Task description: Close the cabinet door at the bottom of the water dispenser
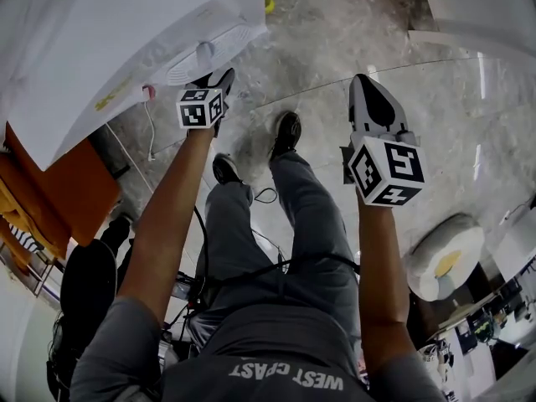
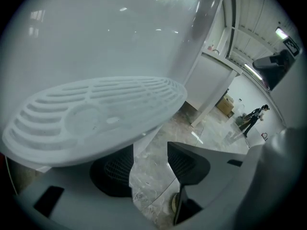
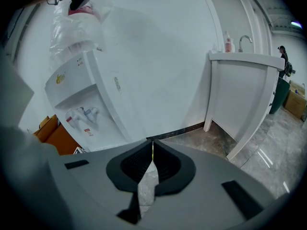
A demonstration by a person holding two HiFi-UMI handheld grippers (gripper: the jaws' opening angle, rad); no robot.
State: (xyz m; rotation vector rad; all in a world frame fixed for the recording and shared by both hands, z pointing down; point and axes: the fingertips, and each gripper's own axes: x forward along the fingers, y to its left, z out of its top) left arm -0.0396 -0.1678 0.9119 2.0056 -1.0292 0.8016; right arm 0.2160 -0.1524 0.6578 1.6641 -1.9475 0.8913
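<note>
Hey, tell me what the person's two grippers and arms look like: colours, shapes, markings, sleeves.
The left gripper and the right gripper both have light grey shells that taper to the jaws, with black ribbed pads on the inner faces. Each carries a white cube printed with black square markers. The arms are bare below the short grey sleeves of a T-shirt.

water dispenser [image 3: 72,95] left of sink counter [image 3: 240,85], wall [image 3: 168,37] behind both
</note>
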